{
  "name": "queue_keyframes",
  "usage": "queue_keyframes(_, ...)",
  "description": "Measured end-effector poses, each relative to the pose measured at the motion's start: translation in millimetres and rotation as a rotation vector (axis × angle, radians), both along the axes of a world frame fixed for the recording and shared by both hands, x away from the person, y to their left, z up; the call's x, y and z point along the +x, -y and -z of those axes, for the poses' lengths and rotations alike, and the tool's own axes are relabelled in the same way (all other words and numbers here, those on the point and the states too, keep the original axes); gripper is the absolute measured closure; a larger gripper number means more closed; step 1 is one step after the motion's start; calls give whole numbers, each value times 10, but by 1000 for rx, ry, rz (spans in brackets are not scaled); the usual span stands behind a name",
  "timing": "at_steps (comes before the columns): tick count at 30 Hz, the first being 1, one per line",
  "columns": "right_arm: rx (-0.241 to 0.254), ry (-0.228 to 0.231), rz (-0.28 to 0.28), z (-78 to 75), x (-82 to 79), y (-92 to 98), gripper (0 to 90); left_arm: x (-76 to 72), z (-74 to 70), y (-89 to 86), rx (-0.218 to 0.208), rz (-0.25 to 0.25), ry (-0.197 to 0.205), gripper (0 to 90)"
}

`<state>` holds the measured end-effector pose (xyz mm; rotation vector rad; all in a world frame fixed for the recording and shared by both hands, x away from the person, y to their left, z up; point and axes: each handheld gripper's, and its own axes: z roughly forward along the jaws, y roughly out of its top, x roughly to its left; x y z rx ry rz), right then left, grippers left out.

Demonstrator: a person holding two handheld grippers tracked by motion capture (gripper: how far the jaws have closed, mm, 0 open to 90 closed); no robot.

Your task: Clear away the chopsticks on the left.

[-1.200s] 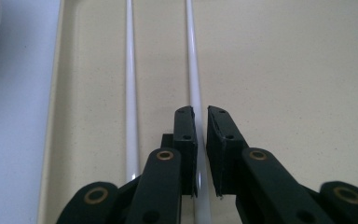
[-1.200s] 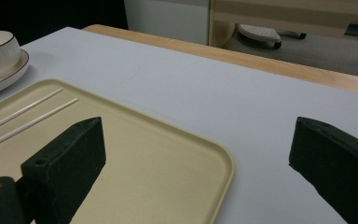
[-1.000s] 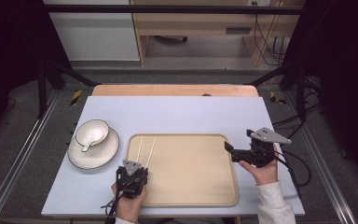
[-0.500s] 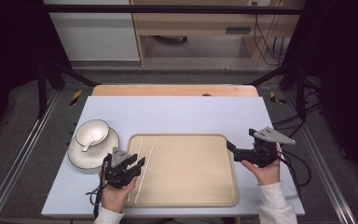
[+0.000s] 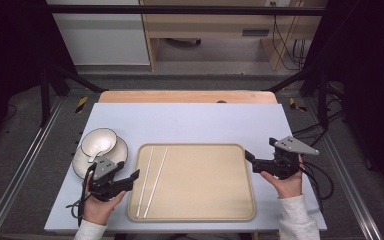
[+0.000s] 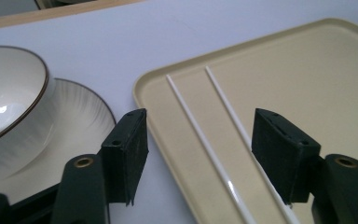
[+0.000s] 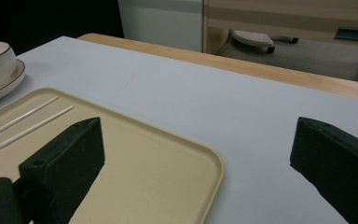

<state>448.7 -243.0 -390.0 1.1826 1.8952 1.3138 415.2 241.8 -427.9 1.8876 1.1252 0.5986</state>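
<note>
- We see the left gripper (image 5: 132,176) at the tray's left edge, jaws spread wide with nothing between them, its tips over the tray rim and pointing toward the chopsticks (image 5: 150,181).
- In the left gripper view the two white chopsticks (image 6: 200,126) lie side by side on the tray (image 6: 335,74), apart from each other; the wide jaw gap frames both, so we judge the opening suits taking or having let go of the pair, cannot tell which.
- The chopsticks sit at the tray's left side, running near-to-far, flat on the tray and touching neither gripper.
- The bowl (image 5: 98,142) sits on a plate (image 5: 80,163) just left of the tray, on the table (image 5: 190,120), close by the left gripper; we guess it's kept near for the same table setting.
- The right gripper (image 5: 249,156) hovers at the tray's right edge, jaws wide apart and holding nothing, well away from the chopsticks.
- In the right gripper view the tray corner (image 7: 205,163) lies between its jaws; we judge it parked there, out of the left hand's way.
</note>
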Motion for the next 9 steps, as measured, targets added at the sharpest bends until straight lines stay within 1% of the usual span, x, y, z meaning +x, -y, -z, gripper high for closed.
queue_keyframes(2, -3, -4, 0, 13, 7, -17, 34, -4, 42, -52, 3, -4, 0, 337)
queue_keyframes(4, -13, -13, -3, 26, 13, -33, 34, -11, 67, -101, -1, -4, -8, 321)
queue_keyframes(5, -16, -14, -5, 32, 17, -38, 34, -21, 67, -124, -2, -5, -5, 316)
queue_keyframes(6, -19, -15, -5, 37, 21, -39, 35, -31, 65, -140, -12, -9, 0, 311)
queue_keyframes(7, -23, -17, -7, 42, 25, -39, 35, -40, 59, -158, -18, -2, 2, 306)
queue_keyframes(9, -21, -24, -4, 55, 32, -32, 37, -55, 50, -183, -24, -5, 15, 282)
